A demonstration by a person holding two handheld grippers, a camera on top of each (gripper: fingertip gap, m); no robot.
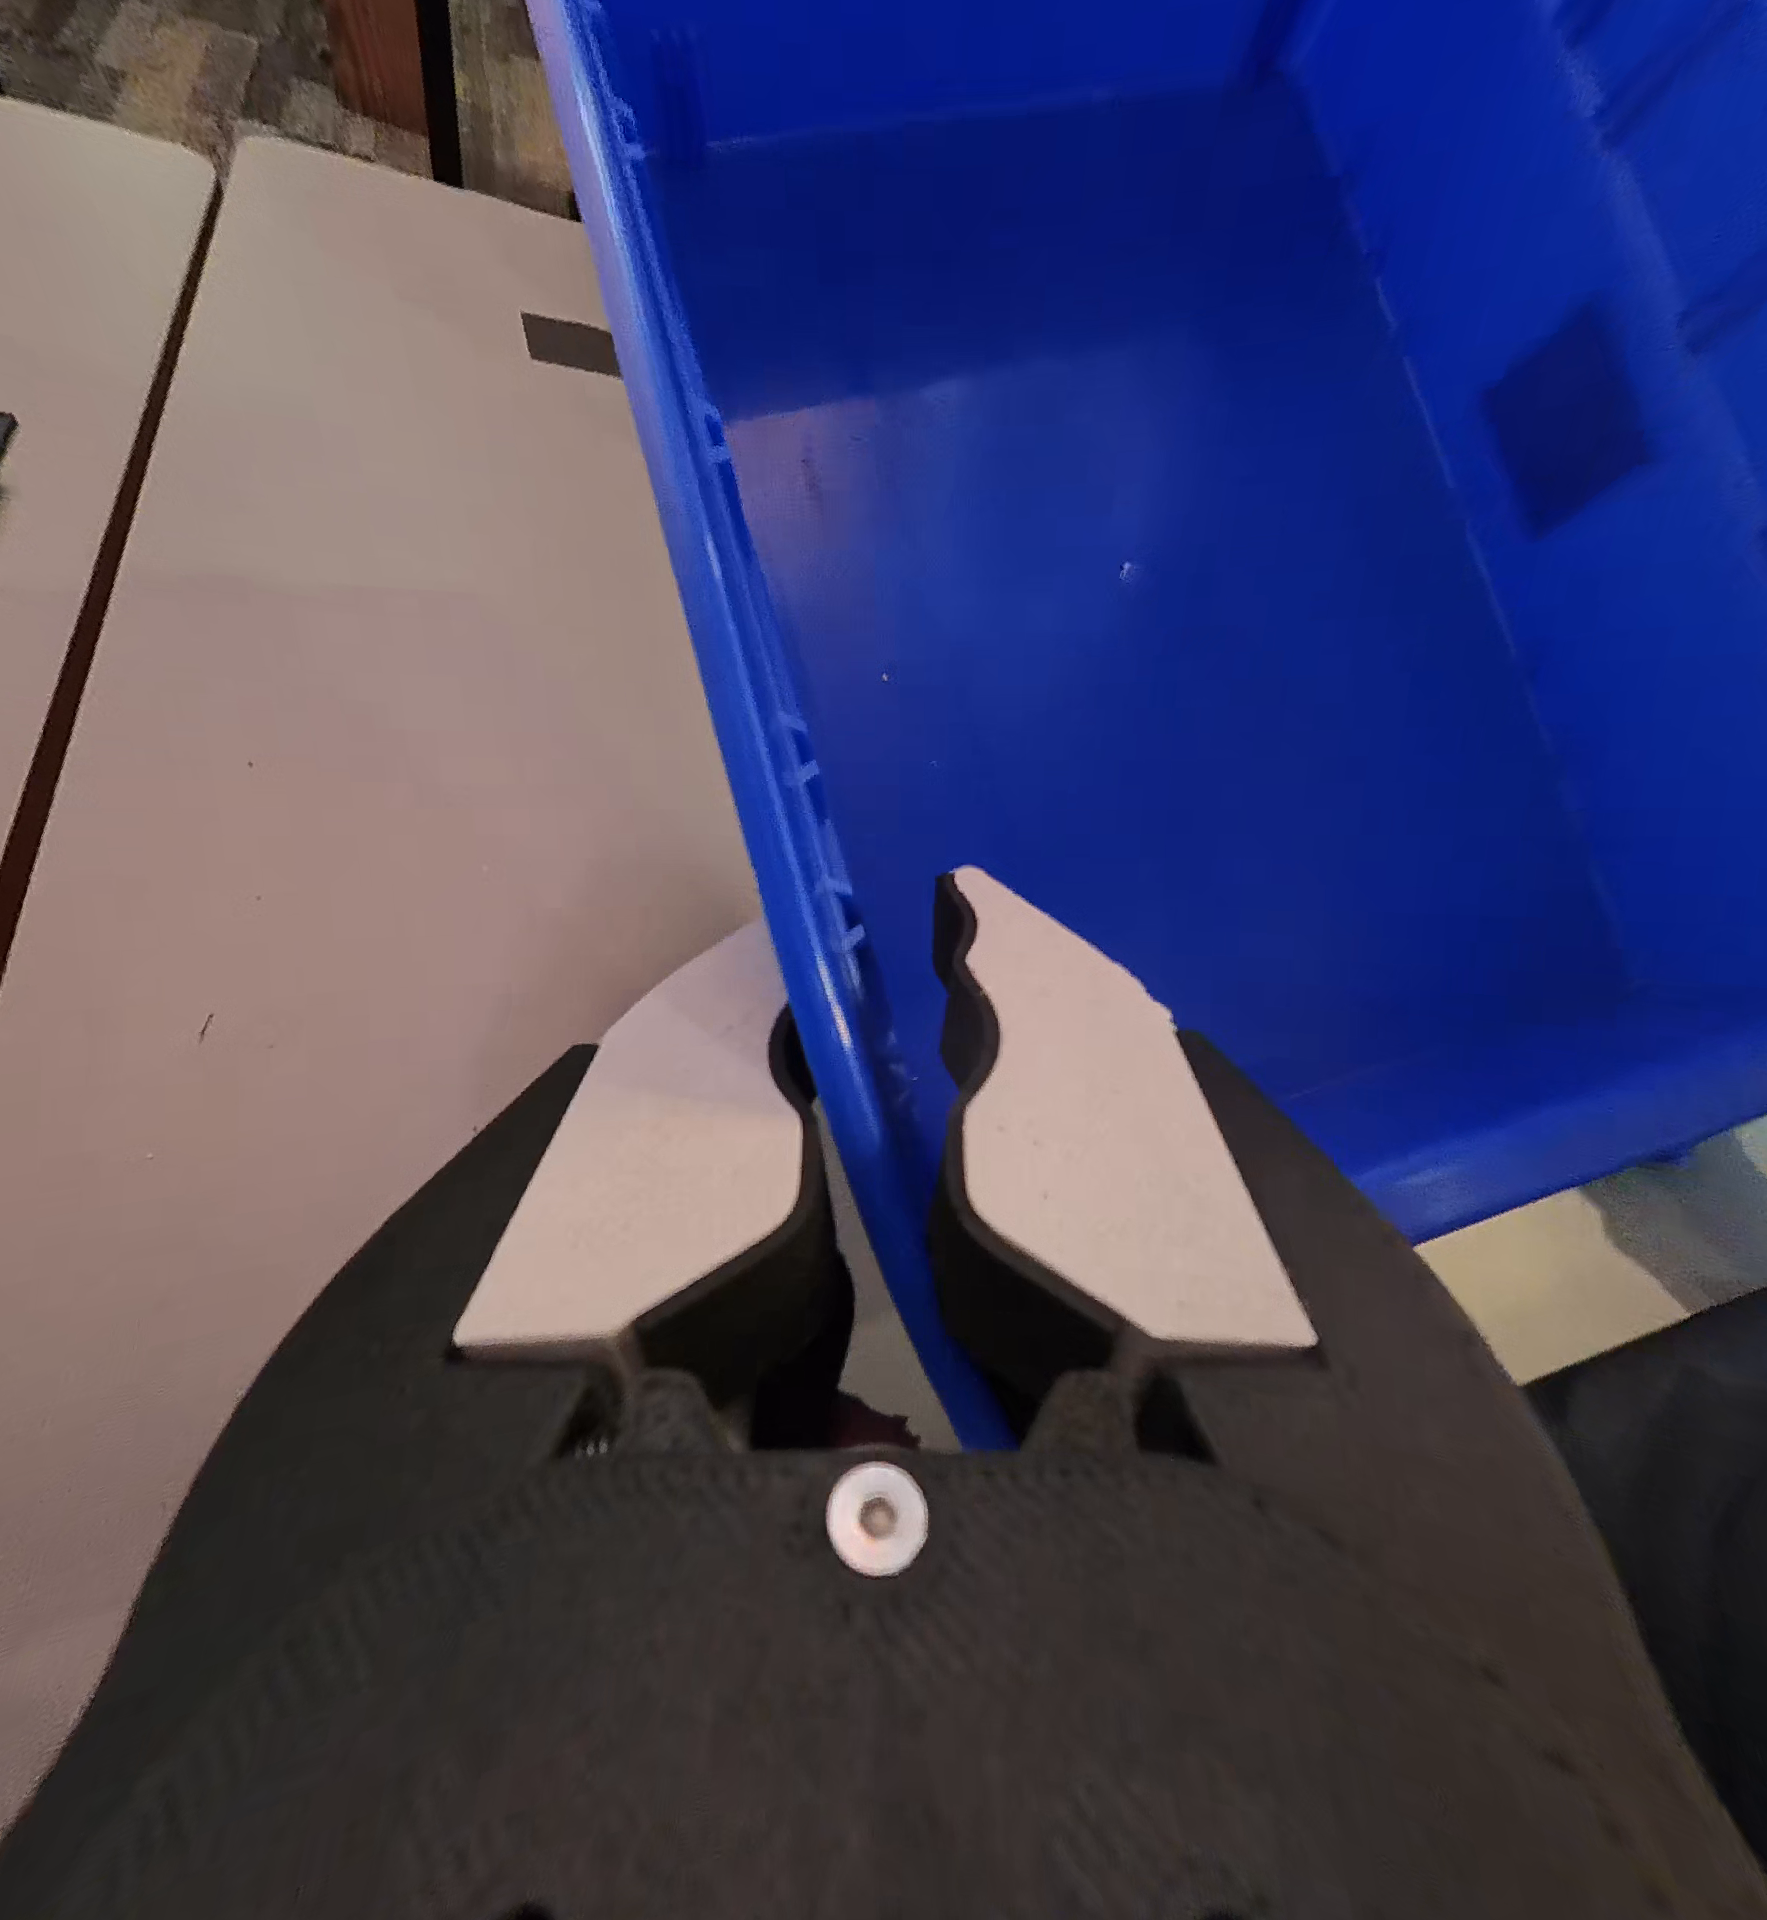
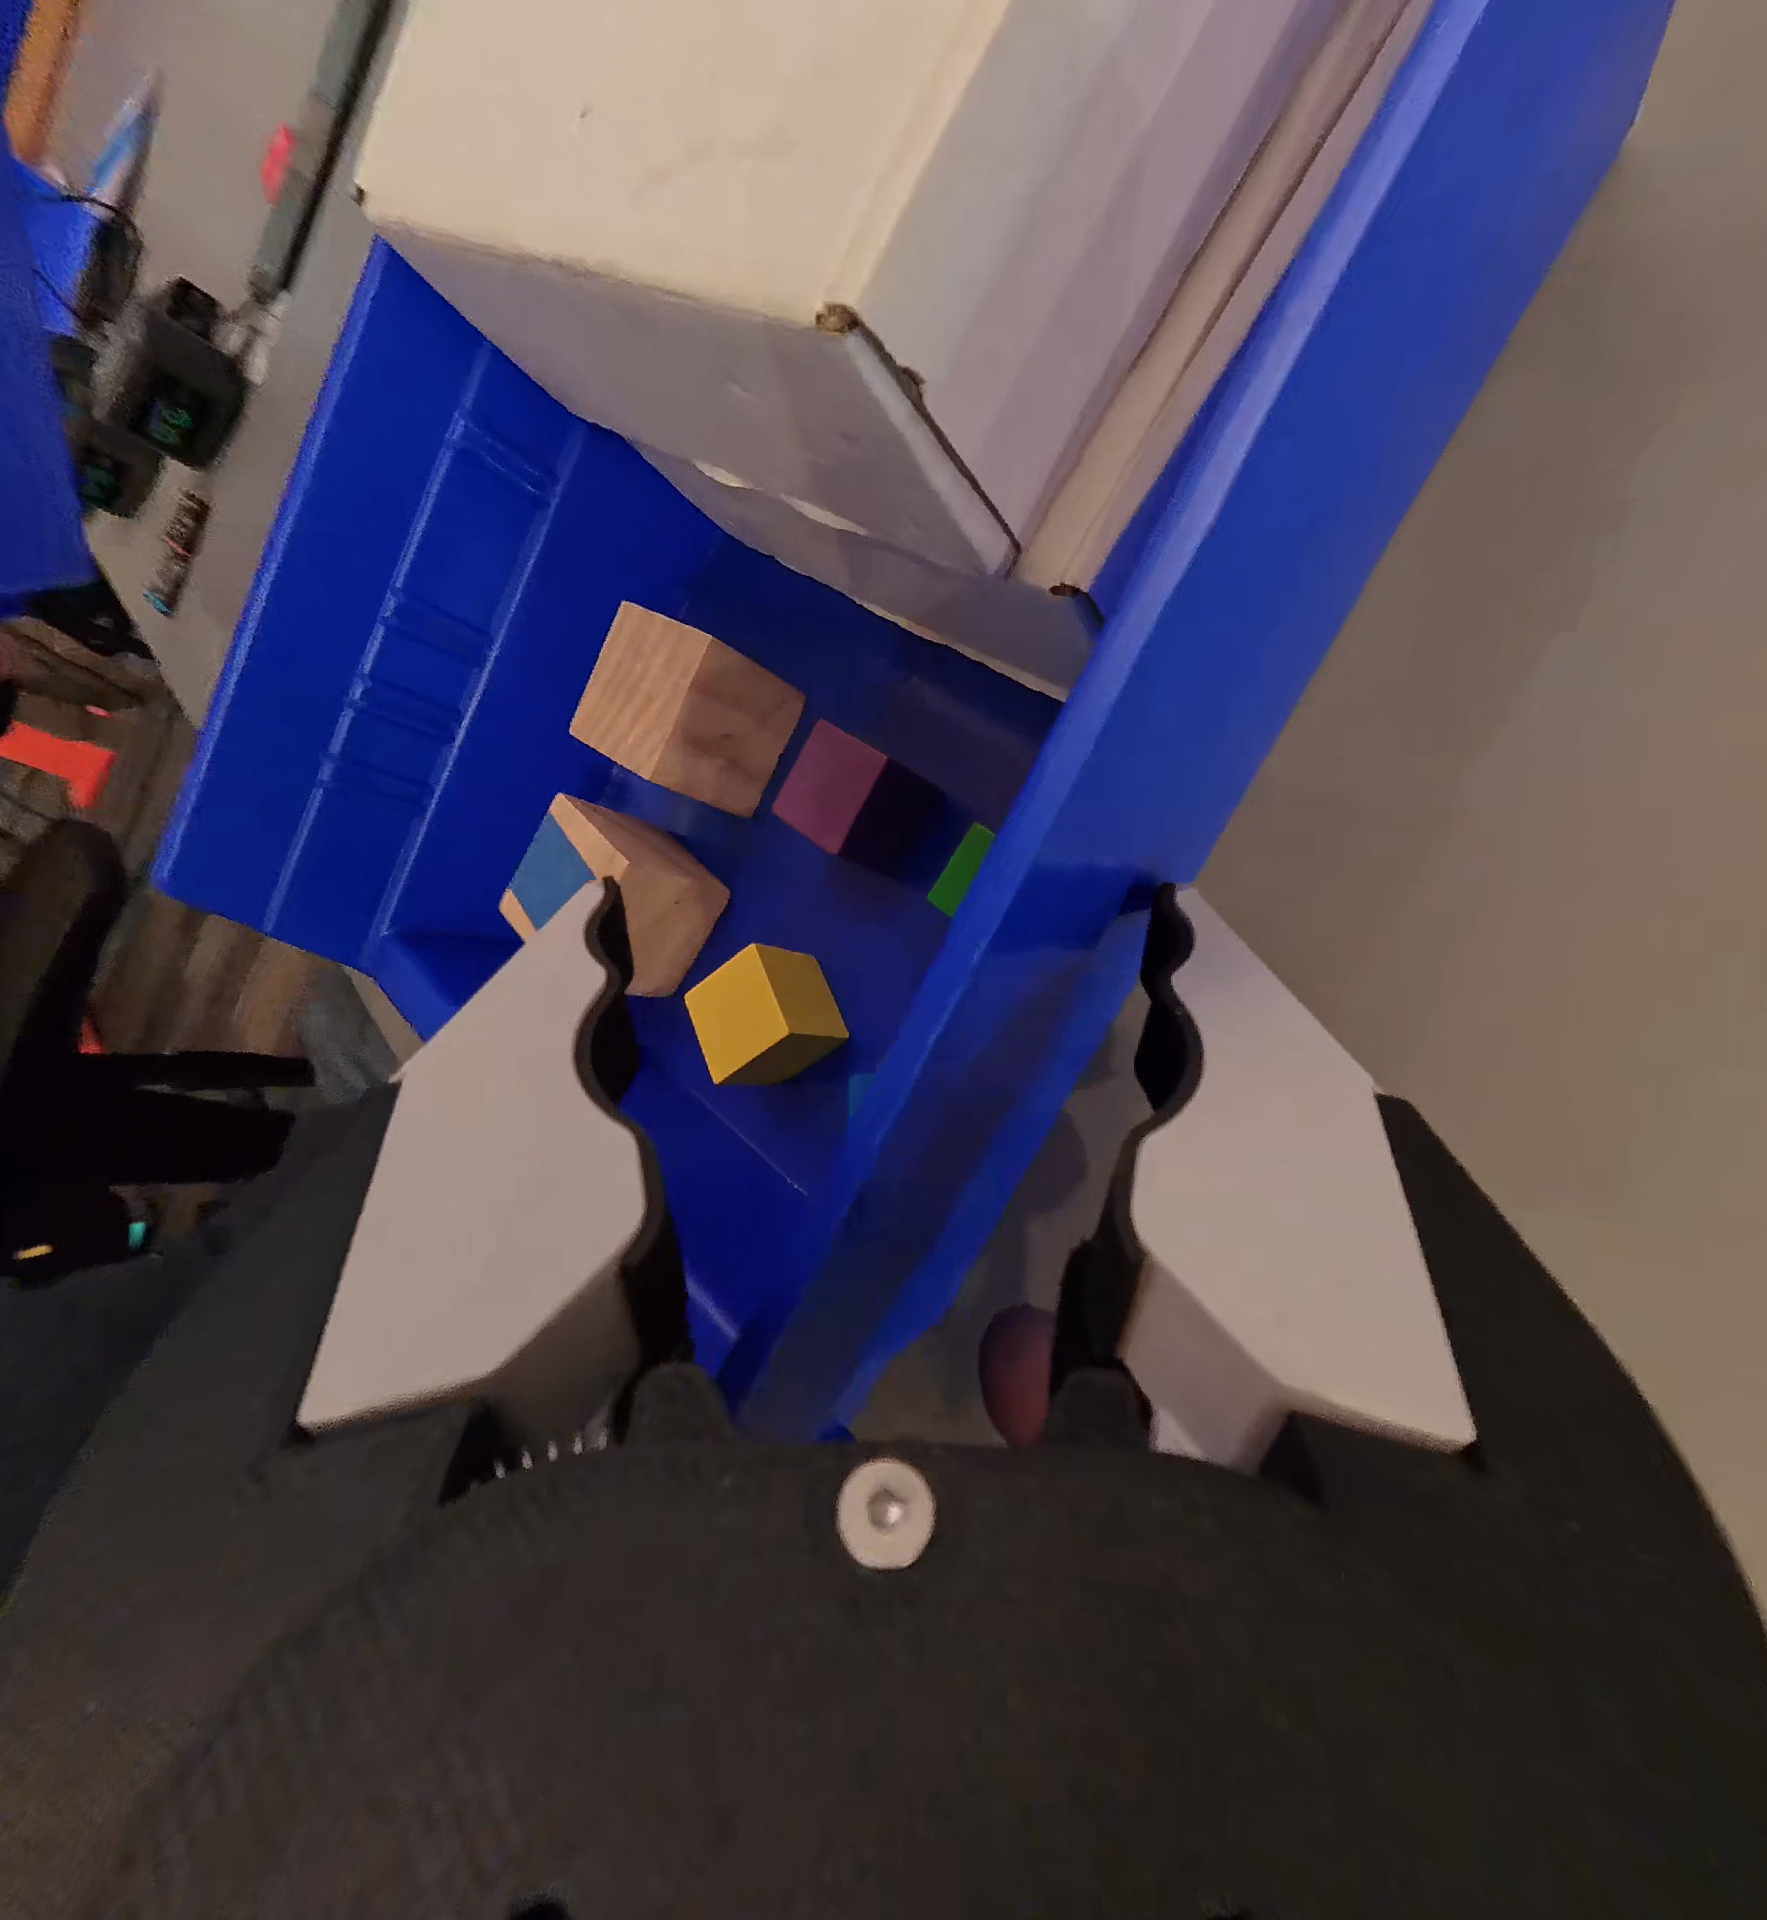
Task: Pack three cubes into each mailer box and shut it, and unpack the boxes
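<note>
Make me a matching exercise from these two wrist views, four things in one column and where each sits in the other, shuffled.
Things:
1. yellow cube
2. white cardboard mailer box
3. left gripper
4. right gripper

Places:
A. jaws clamped on the empty blue plastic bin wall
B. loose on the bin floor
C. open, straddling the filled blue plastic bin rim
D. upper end of the filled bin

Pairs: 1-B, 2-D, 3-A, 4-C

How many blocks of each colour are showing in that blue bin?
Wooden cubes: 2 (one shows a blue face)
Purple cube: 1
Yellow cube: 1
Green cube: 1, partly hidden
Total: 5
</note>
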